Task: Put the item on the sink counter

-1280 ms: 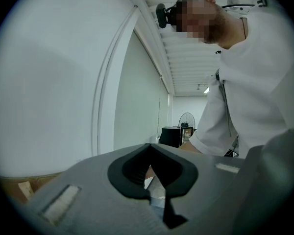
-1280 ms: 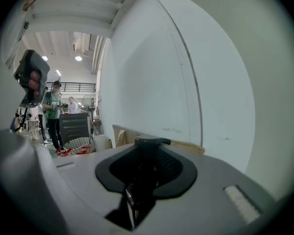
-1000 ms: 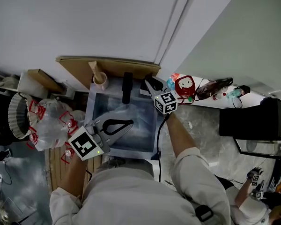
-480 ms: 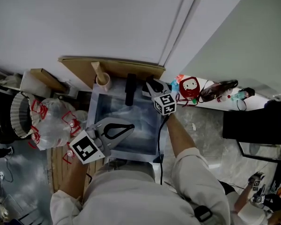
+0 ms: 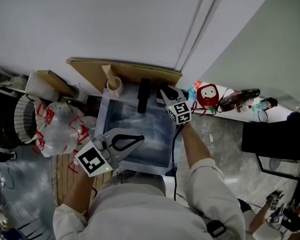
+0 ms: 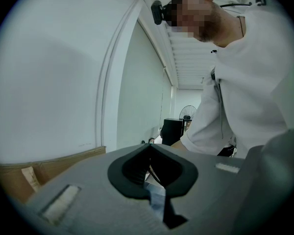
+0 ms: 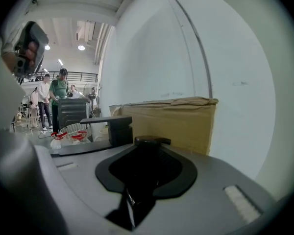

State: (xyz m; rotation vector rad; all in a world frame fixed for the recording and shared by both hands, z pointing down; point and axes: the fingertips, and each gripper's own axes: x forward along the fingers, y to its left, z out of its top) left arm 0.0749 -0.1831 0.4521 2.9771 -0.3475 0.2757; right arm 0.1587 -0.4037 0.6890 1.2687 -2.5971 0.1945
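Note:
My right gripper (image 5: pixel 165 94) hovers at the sink's back right corner, just right of the black faucet (image 5: pixel 143 96). It is shut on a small dark item (image 7: pixel 152 141) whose round black top shows between the jaws in the right gripper view; the rest of the item is hidden. The left gripper (image 5: pixel 135 138) hangs over the front left of the steel sink (image 5: pixel 166 149), shut with nothing in it. In the left gripper view its jaw tips (image 6: pixel 148 153) meet. The grey counter (image 5: pixel 215 134) runs to the right of the sink.
A cardboard panel (image 5: pixel 122 71) leans on the wall behind the sink, with a wooden cup (image 5: pixel 114 86) beside the faucet. A red figure-shaped container (image 5: pixel 207 95) and a dark bottle (image 5: pixel 237 98) stand on the counter. Plastic bags (image 5: pixel 60 129) lie left, a black box (image 5: pixel 275 139) right.
The right gripper has sunk slightly with the dark item still in its jaws. The left gripper has stayed where it was.

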